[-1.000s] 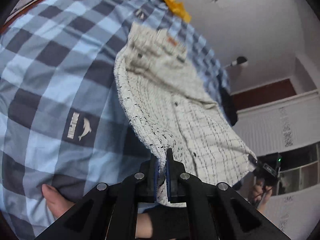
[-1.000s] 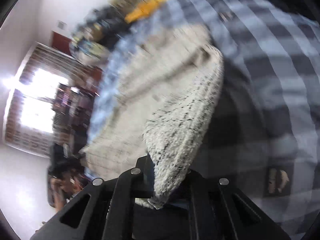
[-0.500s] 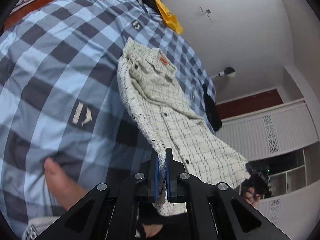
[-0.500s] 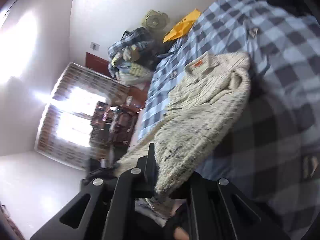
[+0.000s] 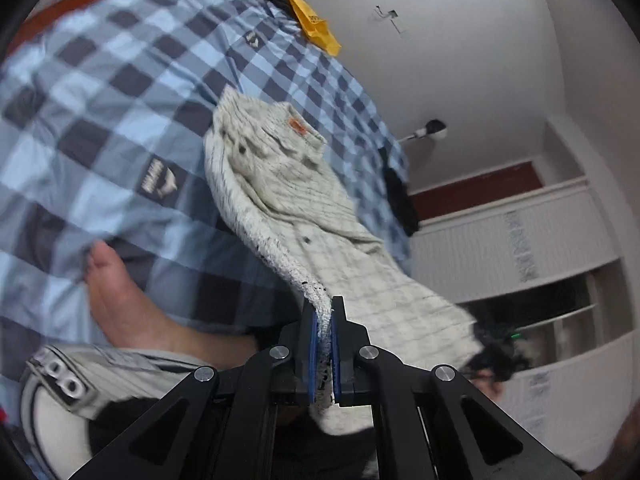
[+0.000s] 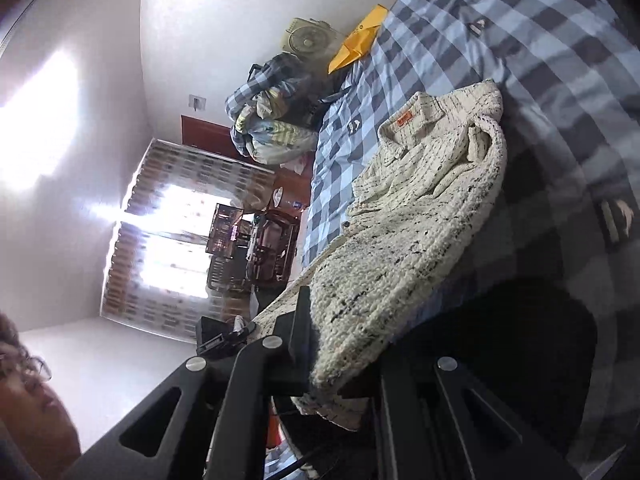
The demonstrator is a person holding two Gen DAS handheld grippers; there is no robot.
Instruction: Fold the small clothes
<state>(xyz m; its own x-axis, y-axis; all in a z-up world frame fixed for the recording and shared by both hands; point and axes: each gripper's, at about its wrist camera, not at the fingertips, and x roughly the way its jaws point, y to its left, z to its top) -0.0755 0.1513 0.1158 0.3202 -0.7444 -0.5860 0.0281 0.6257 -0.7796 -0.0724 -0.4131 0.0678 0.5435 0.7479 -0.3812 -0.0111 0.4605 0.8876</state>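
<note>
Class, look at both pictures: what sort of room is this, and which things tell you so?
Most likely a bedroom: a wide checked bedsheet under the cream shirt, a bundle of bedding against the wall, and a curtained window.

The near hem of the cream checked shirt (image 5: 288, 200) vanishes between the blue pads of the left claw (image 5: 324, 344). In the right wrist view, fabric drapes over the right claw (image 6: 340, 364), hiding one finger. The blue checked bedspread (image 5: 120, 80) is motion-blurred at left. A bare foot (image 5: 120, 300) is part-hidden behind the claw frame.
</note>
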